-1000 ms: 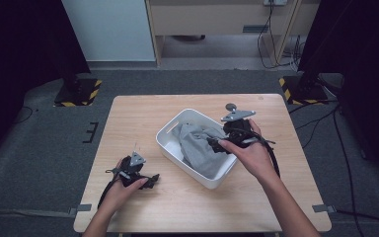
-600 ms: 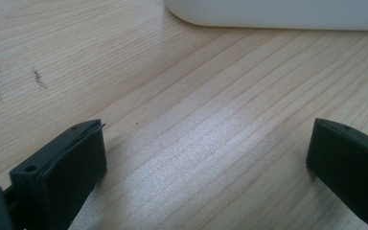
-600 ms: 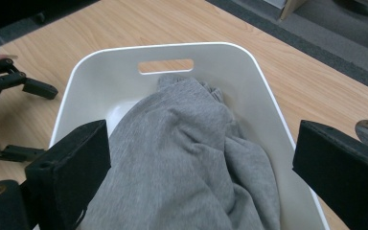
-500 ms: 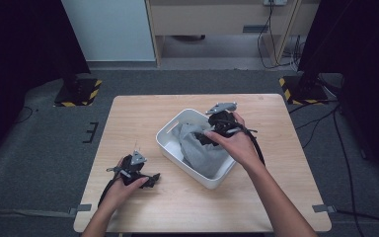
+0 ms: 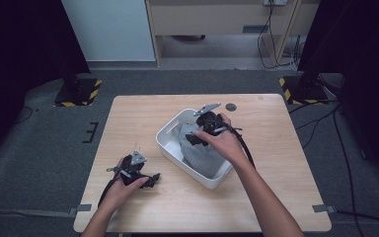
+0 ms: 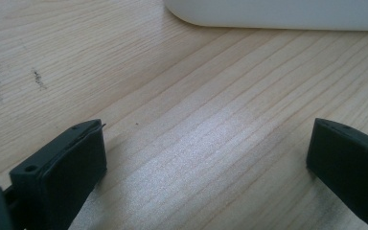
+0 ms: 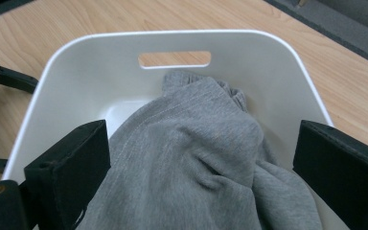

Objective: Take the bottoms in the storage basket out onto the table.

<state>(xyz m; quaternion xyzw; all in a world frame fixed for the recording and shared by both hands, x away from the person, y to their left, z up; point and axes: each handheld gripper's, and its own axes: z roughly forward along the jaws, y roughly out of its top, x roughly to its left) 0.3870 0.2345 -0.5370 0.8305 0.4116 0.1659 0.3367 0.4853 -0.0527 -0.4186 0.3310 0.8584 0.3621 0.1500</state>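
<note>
A white basket stands in the middle of the wooden table, turned at an angle. A crumpled grey cloth lies inside it. My right gripper hangs over the far part of the basket, just above the cloth. In the right gripper view it is open wide, with the grey cloth below its jaws and the basket's handle slot beyond. My left gripper rests low on the table near the front left. It is open over bare wood, with the basket wall ahead.
A small dark round mark sits on the table behind the basket. Grey carpet surrounds the table, with black stands at both far corners and cables on the right.
My right gripper has moved left from the basket's right rim to above the cloth inside it. The left gripper has stayed in place.
</note>
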